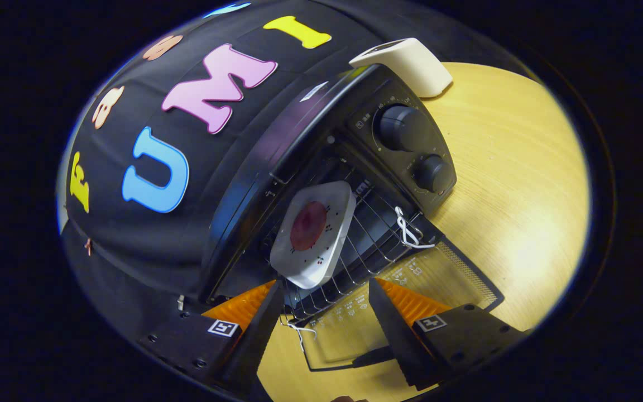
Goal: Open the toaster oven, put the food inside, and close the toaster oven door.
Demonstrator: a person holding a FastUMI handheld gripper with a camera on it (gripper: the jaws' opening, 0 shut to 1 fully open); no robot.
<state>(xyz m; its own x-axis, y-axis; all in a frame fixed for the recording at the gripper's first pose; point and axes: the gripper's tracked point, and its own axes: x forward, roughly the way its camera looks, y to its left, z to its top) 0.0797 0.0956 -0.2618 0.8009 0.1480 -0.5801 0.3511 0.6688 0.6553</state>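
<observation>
The hand-held gripper (321, 301) carries black screwed mounts with square markers.

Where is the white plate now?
The white plate lies on the wire rack inside the open toaster oven, just ahead of the open hand-held gripper.

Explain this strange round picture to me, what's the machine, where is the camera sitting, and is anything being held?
The camera rides on a handheld two-finger gripper that a person carries, and it looks forward along the fingers, so the picture bends like a fishbowl and sits tilted. The two wedge shapes at the bottom are the fingers; they stand apart and hold nothing. Just beyond them is a black toaster oven on a wooden table. Its glass door is folded down open, with two knobs on the control panel. A white square plate carrying a dark red piece of food rests on the wire rack inside. A small white device stands behind the oven.
</observation>
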